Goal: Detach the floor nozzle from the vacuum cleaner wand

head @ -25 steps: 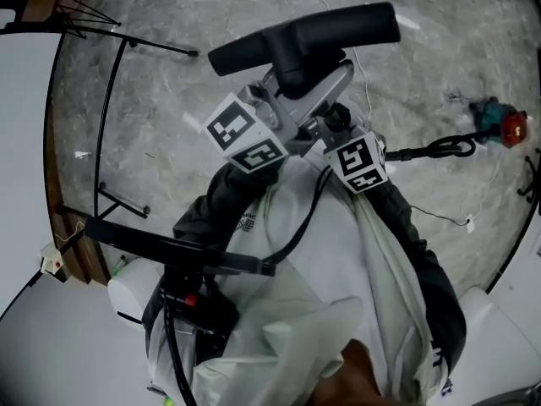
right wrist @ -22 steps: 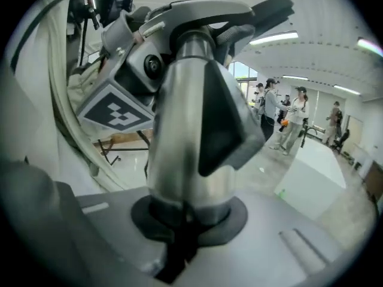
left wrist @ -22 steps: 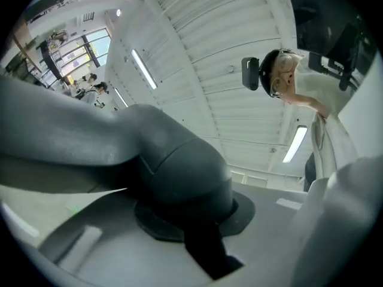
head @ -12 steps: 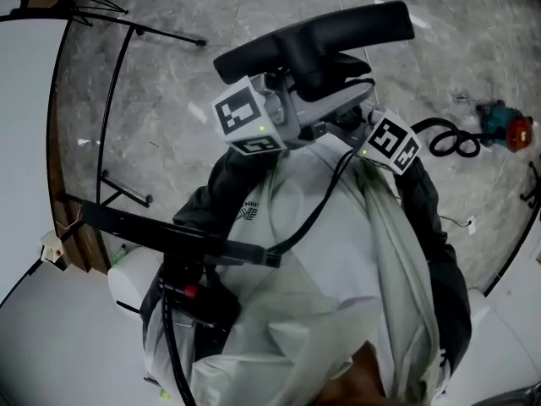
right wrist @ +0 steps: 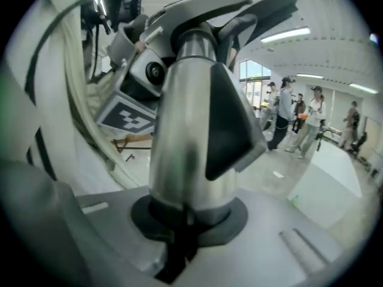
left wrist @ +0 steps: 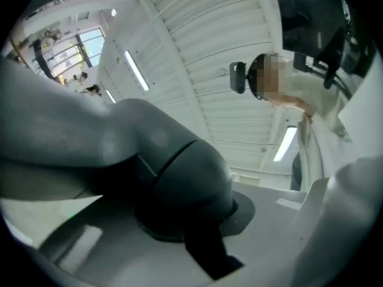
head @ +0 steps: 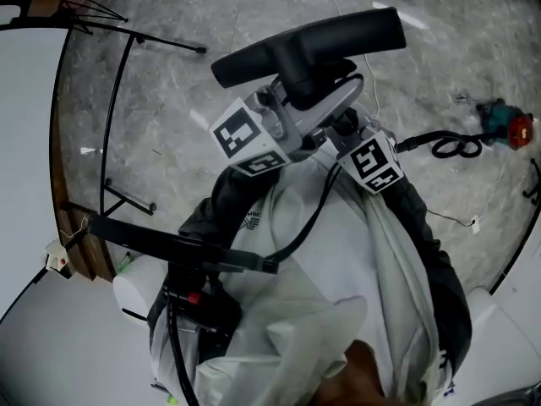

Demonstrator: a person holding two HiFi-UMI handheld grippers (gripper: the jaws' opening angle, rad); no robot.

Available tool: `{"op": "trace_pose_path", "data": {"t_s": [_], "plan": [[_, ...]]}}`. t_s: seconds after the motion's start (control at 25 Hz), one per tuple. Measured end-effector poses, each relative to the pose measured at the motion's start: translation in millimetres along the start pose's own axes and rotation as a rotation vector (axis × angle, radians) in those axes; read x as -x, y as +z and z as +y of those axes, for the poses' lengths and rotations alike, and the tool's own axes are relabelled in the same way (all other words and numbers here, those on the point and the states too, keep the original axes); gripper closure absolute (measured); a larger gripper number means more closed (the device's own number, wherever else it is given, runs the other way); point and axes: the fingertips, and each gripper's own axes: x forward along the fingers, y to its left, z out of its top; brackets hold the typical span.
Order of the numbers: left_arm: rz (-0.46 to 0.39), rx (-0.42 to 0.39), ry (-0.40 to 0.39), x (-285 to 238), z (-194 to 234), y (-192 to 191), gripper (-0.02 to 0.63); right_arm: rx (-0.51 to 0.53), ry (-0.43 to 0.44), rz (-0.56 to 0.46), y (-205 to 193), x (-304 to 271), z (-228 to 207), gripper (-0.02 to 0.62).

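I hold the floor nozzle (head: 304, 41) up in the air in front of my chest, high over the grey floor (head: 169, 74), with nothing under it but my two tools. My left tool (left wrist: 179, 223) is nearly closed and pinches a dark round part, which I think is the neck of the nozzle. My right tool (right wrist: 188, 217) is closed even more and squeezes the shiny silver wand (right wrist: 185, 148) just under a dark wedge on its side. A few things could go wrong from here. The silver tube looks smooth, so my right tool could slide along it when I pull. If I pull crooked, the two parts could jam and not come apart. If there is a catch that has to be pressed first, pulling hard will do nothing, or it could break something. And if the parts pop apart all at once, one of them could jump out of a tool and drop to the hard floor. The black cable (head: 317, 205) that hangs from my tools over my shirt could also snag. Some things I cannot see well. From the head view, my tools cover the place where the nozzle meets the wand, so I cannot tell if they are joined tight or already loose. I cannot see where the rest of the wand goes. The left gripper view is mostly filled by one big dark blurry shape.
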Motion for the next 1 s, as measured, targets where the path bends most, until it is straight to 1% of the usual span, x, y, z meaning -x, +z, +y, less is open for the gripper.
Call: {"op": "trace_pose_path", "data": {"t_s": [0.04,0.12,0.16,0.2,0.24,0.28,0.32,0.36,0.44,0.48,0.52,0.56,0.6,0.64,0.68,0.72,0.8,0.92,0.96,1.0], "plan": [[0.000,-0.004,-0.094,-1,-14,1,0.532,0.011,0.101,-0.017,2,5,11,0.557],[0.007,-0.002,-0.293,1,-44,0,0.532,0.030,0.329,-0.038,3,20,32,0.557],[0.009,-0.001,-0.373,3,-54,0,0.532,0.034,0.426,-0.041,4,27,41,0.557],[0.004,0.004,-0.423,3,-59,2,0.532,0.032,0.490,-0.041,6,31,45,0.557],[-0.009,0.013,-0.437,1,-59,6,0.532,0.021,0.511,-0.040,8,32,45,0.556],[-0.023,0.023,-0.418,-2,-53,10,0.532,0.002,0.490,-0.038,10,29,42,0.557],[-0.031,0.032,-0.377,-4,-43,12,0.532,-0.020,0.429,-0.037,11,24,35,0.557],[-0.033,0.037,-0.323,-5,-33,13,0.531,-0.038,0.335,-0.035,12,17,27,0.557],[-0.029,0.035,-0.181,-6,-14,12,0.529,-0.055,0.078,-0.020,11,7,5,0.557],[-0.020,0.032,-0.091,-7,-4,11,0.529,-0.056,-0.059,-0.007,10,4,-7,0.557],[-0.008,0.032,-0.003,-7,6,9,0.529,-0.053,-0.172,0.008,8,3,-17,0.557],[0.005,0.034,0.067,-7,13,7,0.531,-0.050,-0.248,0.021,6,3,-24,0.557],[0.015,0.034,0.103,-7,16,6,0.531,-0.047,-0.282,0.030,5,4,-27,0.557],[0.021,0.031,0.101,-8,16,6,0.531,-0.043,-0.282,0.034,5,4,-27,0.557],[0.025,0.025,0.068,-8,12,6,0.532,-0.037,-0.250,0.032,4,5,-25,0.557],[0.027,0.018,0.013,-8,6,5,0.532,-0.029,-0.190,0.028,3,5,-19,0.557],[0.018,0.008,-0.131,-7,-11,3,0.532,-0.013,-0.005,0.004,2,6,-2,0.557],[-0.031,0.021,-0.361,2,-36,2,0.531,0.009,0.289,-0.006,-2,13,26,0.555],[-0.041,0.027,-0.410,5,-40,3,0.531,0.010,0.359,-0.002,-2,14,32,0.555],[-0.044,0.032,-0.430,6,-39,3,0.531,0.006,0.399,0.001,-2,14,34,0.555]]}}
